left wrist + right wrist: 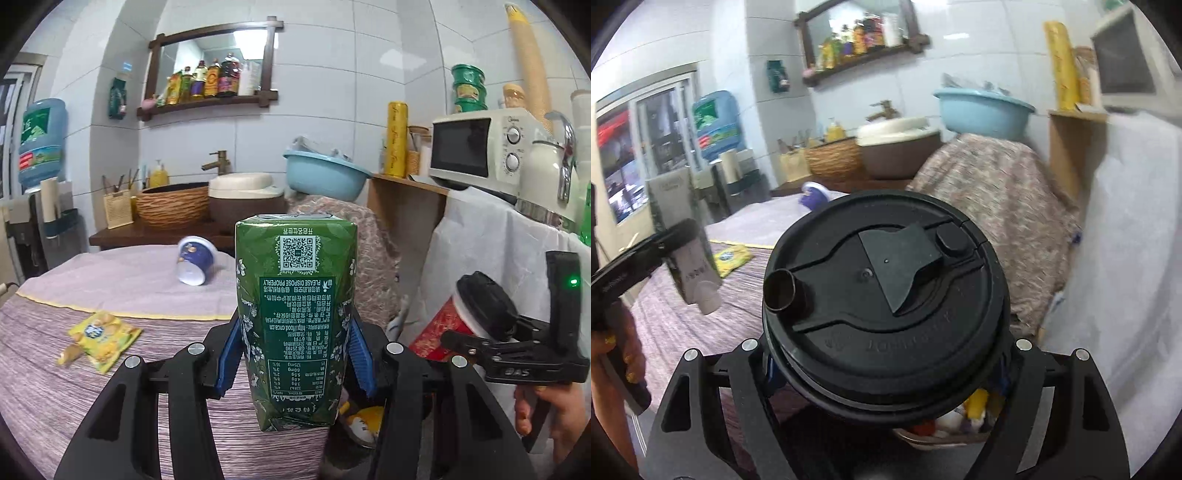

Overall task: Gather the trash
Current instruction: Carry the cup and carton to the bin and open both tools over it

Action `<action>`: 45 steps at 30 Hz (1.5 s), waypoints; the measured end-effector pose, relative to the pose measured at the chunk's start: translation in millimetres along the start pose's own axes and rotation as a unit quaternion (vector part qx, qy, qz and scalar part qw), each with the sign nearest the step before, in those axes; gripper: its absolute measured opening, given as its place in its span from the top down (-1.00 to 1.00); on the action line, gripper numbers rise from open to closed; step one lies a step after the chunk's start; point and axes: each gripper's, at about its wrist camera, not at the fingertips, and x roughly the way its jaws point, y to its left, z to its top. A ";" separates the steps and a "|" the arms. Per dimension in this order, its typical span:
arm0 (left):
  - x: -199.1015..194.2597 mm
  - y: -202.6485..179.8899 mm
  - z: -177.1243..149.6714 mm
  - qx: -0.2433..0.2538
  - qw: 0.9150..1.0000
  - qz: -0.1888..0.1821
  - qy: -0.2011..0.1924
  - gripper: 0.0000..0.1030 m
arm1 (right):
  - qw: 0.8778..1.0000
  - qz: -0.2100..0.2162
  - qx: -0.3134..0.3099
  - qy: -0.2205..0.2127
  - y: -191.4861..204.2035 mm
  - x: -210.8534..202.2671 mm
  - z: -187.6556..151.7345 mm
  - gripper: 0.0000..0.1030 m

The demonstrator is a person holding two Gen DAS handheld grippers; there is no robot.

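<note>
My left gripper (295,354) is shut on a green drink carton (295,317), held upright above the table's right edge; the carton also shows at the left of the right wrist view (690,254). My right gripper (886,369) is shut on a red paper cup with a black lid (886,291); the cup also shows in the left wrist view (454,321). A bin holding rubbish (945,424) lies just below both grippers. A yellow snack wrapper (101,334) and a tipped blue-and-white cup (194,264) lie on the table.
The table has a purple striped cloth (74,369). Behind it stand a wicker basket (173,205), a sink with a brass tap (218,164) and a blue basin (325,173). A microwave (484,147) sits on a white-covered counter at the right.
</note>
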 end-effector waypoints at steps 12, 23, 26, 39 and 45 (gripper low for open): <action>46.1 -39.8 -22.3 0.017 0.998 -0.044 0.046 0.03 | 0.994 -0.078 0.025 0.077 -55.5 105.8 -50.2 -0.56; 73.9 -58.6 -41.6 0.018 0.993 -0.078 0.087 0.03 | 0.982 -0.094 0.015 0.165 -75.9 187.5 -108.6 -0.58; 78.6 -61.3 -44.3 0.020 0.992 -0.081 0.095 0.03 | 0.976 -0.101 0.011 0.191 -78.6 200.8 -119.0 -0.62; 93.8 -68.1 -52.7 0.024 0.989 -0.089 0.116 0.03 | 0.972 -0.115 0.026 0.202 -85.9 193.3 -132.4 -0.85; 105.9 -74.9 -57.5 0.027 0.987 -0.098 0.127 0.03 | 0.977 -0.123 0.057 0.162 -89.0 163.5 -122.6 -0.85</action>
